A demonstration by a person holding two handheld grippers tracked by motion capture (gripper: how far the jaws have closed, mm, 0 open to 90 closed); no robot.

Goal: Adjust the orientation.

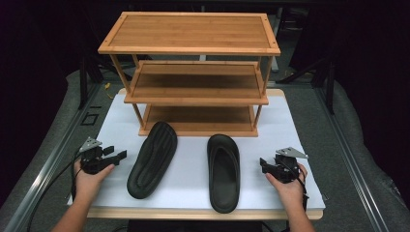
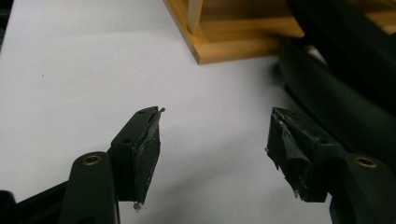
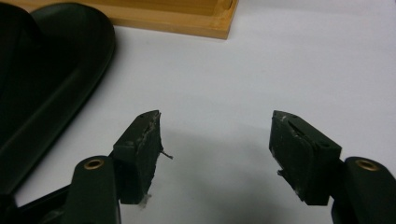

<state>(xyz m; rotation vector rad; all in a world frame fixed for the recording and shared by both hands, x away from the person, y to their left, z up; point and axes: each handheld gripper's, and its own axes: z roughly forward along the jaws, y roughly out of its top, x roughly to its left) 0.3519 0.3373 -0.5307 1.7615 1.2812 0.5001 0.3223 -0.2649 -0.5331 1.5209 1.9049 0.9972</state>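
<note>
1. The white table cover (image 1: 193, 159) lay bare at both side edges, leaving open room around each gripper; the three-tier bamboo shelf rack (image 1: 193, 72) closed off the far side.
2. Two black moulded rubber slippers lay between the grippers, in front of the rack's bottom shelf. The left slipper (image 1: 152, 159) lay sole up, ribbed and tilted; the right slipper (image 1: 223, 171) lay footbed up, smooth and straight, well apart from the first.
3. The left gripper (image 1: 118, 155) rested low near the table's left edge, held in a hand (image 1: 89, 179), jaws wide apart with nothing between them, pointing toward the left slipper, just beside it.
4. The right gripper (image 1: 262, 163) sat likewise in the other hand (image 1: 287, 186), jaws spread and empty, near the right slipper.
5. The pads (image 3: 144, 154) looked worn and frayed, possibly taped.
</note>
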